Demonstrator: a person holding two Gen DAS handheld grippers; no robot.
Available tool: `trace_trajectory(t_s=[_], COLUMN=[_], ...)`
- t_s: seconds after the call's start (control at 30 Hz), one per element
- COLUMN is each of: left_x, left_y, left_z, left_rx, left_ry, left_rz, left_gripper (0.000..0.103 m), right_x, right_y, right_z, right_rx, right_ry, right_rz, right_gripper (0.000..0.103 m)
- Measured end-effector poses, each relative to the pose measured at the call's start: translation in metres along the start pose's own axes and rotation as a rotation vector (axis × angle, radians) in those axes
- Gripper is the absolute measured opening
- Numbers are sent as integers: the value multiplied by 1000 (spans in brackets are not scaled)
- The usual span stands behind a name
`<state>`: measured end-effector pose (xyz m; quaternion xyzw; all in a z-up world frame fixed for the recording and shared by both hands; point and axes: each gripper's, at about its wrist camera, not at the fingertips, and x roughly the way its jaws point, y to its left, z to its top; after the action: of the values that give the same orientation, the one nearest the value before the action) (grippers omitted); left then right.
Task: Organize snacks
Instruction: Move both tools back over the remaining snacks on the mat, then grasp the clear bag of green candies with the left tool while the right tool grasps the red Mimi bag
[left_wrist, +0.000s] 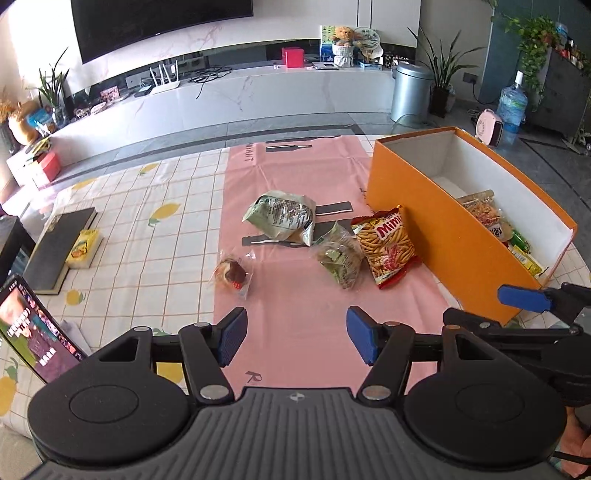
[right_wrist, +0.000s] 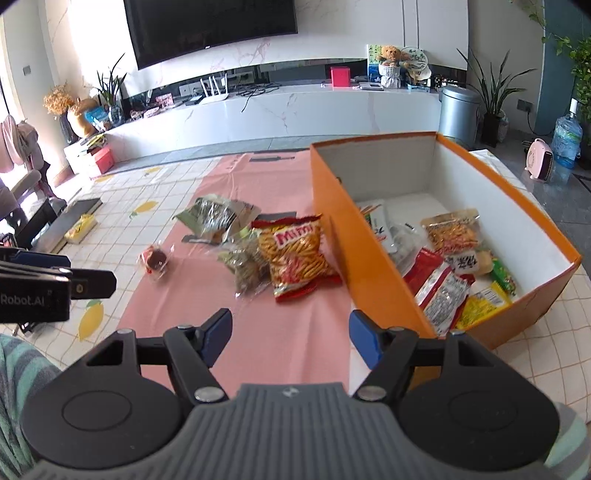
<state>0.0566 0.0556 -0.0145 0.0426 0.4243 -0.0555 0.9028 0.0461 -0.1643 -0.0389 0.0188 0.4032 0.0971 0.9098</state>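
An orange box (left_wrist: 436, 229) (right_wrist: 369, 258) stands on the right of a pink mat and holds several snack packs (right_wrist: 450, 273). On the mat lie a red Mimi snack bag (left_wrist: 386, 245) (right_wrist: 295, 258) leaning by the box, a clear green-labelled pack (left_wrist: 338, 258) (right_wrist: 245, 264), a pale green bag (left_wrist: 282, 218) (right_wrist: 214, 218) and a small clear-wrapped brown pastry (left_wrist: 232, 275) (right_wrist: 157, 260). My left gripper (left_wrist: 295, 338) is open and empty above the mat's near part. My right gripper (right_wrist: 290, 332) is open and empty beside the box's near corner.
A dark board with a yellow pack (left_wrist: 83, 247) lies at the table's left. A lit phone (left_wrist: 33, 328) stands at the near left. The right gripper shows at the right edge of the left wrist view (left_wrist: 532, 299). A TV bench runs behind the table.
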Motion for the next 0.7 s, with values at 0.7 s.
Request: trace_trajectory(t_s=[0.7], left_x=[60], left_y=[29], left_z=[11], left_rx=[-86], left_ry=[14], left_rz=[-79], left_gripper=[75], right_x=[64], right_y=[27], right_z=[13], right_rx=[-83], right_ry=[40], right_rz=[-45], right_gripper=[79])
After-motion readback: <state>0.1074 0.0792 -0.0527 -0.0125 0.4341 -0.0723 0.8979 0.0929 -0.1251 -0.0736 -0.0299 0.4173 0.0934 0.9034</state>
